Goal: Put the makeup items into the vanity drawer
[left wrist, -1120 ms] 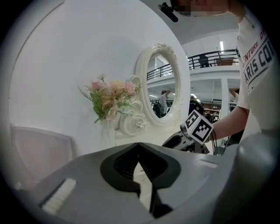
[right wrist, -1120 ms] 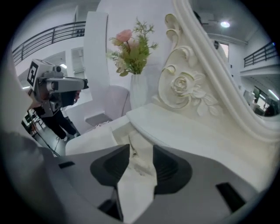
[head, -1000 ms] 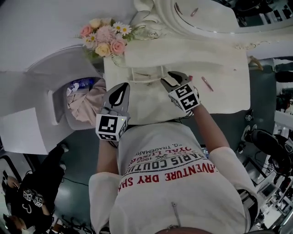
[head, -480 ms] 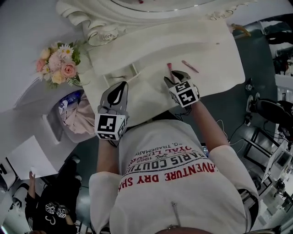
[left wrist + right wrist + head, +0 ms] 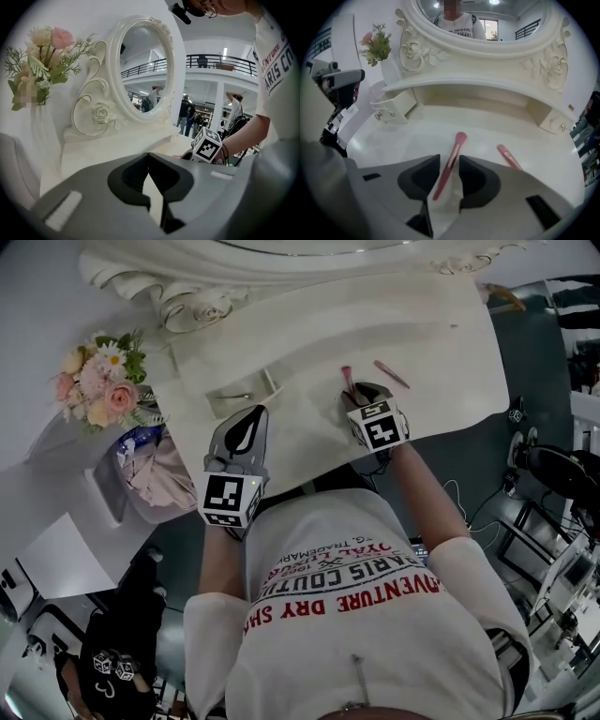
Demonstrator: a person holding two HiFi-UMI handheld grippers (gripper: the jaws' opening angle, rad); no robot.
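Note:
A pink makeup brush [image 5: 452,157] lies on the white vanity top [image 5: 441,343], its handle between the jaws of my right gripper [image 5: 449,158]. The jaws stand open, wider than the handle. In the head view this gripper [image 5: 354,392] is right of centre with the brush [image 5: 347,378] sticking out ahead of it. A second, thinner pink brush [image 5: 508,157] lies just to the right [image 5: 391,374]. The small left vanity drawer [image 5: 242,393] is pulled out [image 5: 393,108]. My left gripper [image 5: 246,426] hovers near the table's front edge, shut and empty [image 5: 149,154].
A vase of pink and white flowers [image 5: 94,388] stands at the vanity's left end. The oval mirror [image 5: 147,70] with its carved frame rises behind the top. A closed small drawer [image 5: 553,119] sits at the right. A bin with cloth [image 5: 155,470] stands left of the table.
My right gripper has moved forward so that its jaws now flank the pink brush's handle. The left gripper has hardly moved. The head view has swung, shifting the table in frame.

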